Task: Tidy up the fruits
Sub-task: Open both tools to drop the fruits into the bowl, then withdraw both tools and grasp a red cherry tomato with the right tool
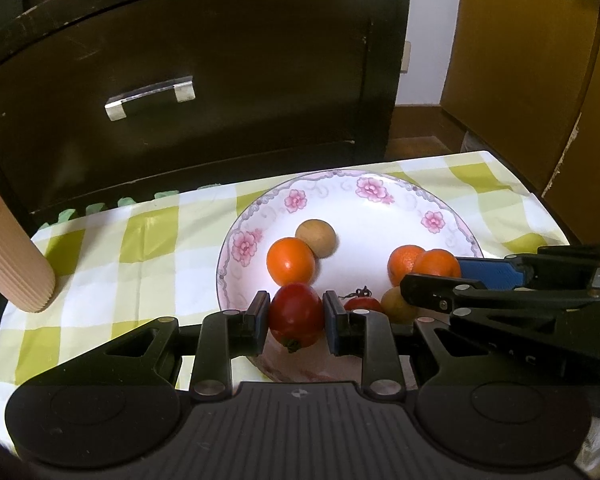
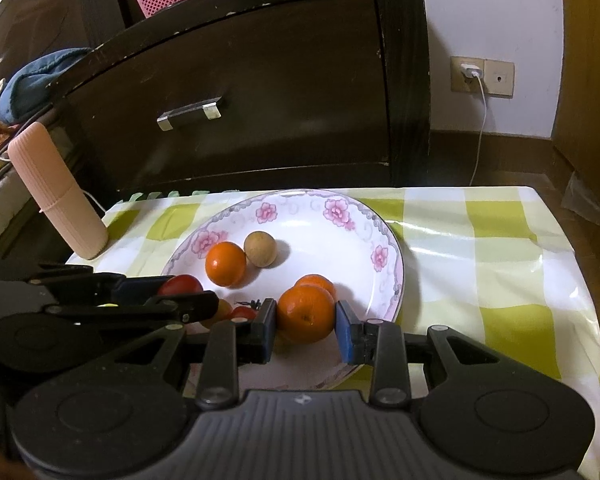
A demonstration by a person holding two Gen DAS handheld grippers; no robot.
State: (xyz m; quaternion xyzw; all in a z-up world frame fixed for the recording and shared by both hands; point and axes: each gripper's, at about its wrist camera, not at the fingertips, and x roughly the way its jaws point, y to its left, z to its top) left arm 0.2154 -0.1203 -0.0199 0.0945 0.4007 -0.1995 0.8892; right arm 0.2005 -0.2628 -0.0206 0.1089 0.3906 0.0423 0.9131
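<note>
Over the flowered plate [image 2: 384,258], the left gripper [image 1: 296,316] has its jaws clamped on a red tomato [image 1: 296,314] at twelve o'clock, while the right gripper [image 2: 306,322] has its jaws closed against an orange [image 2: 306,312], also at twelve.

The right half of the checked tablecloth [image 2: 480,248] lies bare beside the plate [image 2: 384,236], giving open room there. On the left, a ribbed pink cylinder [image 2: 56,192] leans near the plate's edge, and the dark drawer cabinet [image 2: 260,92] walls off the far side. Over the plate's near half, the left gripper [image 1: 296,316] and right gripper [image 2: 306,318] crowd side by side, while the far part of the dish between the fruits stays open.
</note>
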